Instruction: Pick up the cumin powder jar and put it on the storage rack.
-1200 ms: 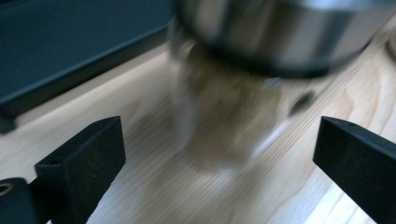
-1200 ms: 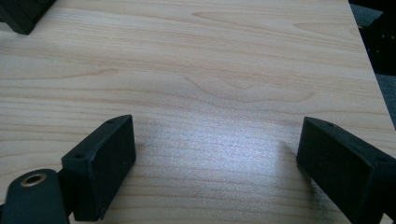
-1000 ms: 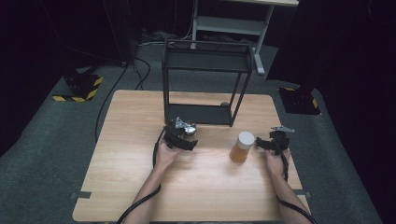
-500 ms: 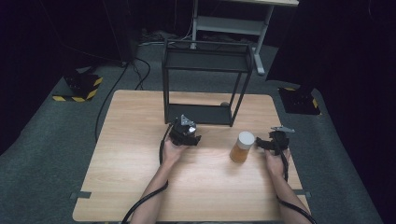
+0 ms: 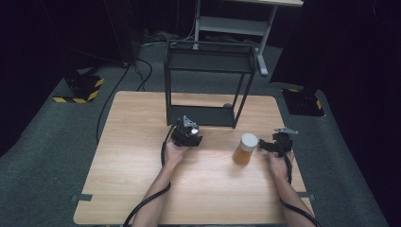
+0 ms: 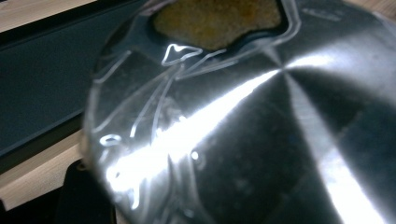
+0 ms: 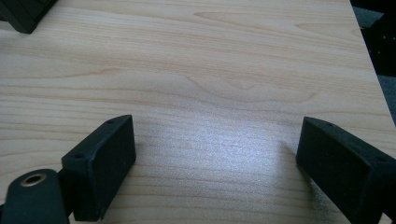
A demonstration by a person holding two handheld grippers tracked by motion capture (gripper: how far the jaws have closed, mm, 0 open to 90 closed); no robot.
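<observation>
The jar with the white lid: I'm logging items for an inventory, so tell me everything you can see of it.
The jar is a small upright cylinder with a round white lid and a see-through body showing amber contents. It stands on the wooden table, right of the middle, nearer the person than the black frame. The right gripper lies close beside it with open jaws; whether they touch cannot be told.

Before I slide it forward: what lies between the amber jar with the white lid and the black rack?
Nothing: in the high view, only bare table separates the jar from the rack.
</observation>
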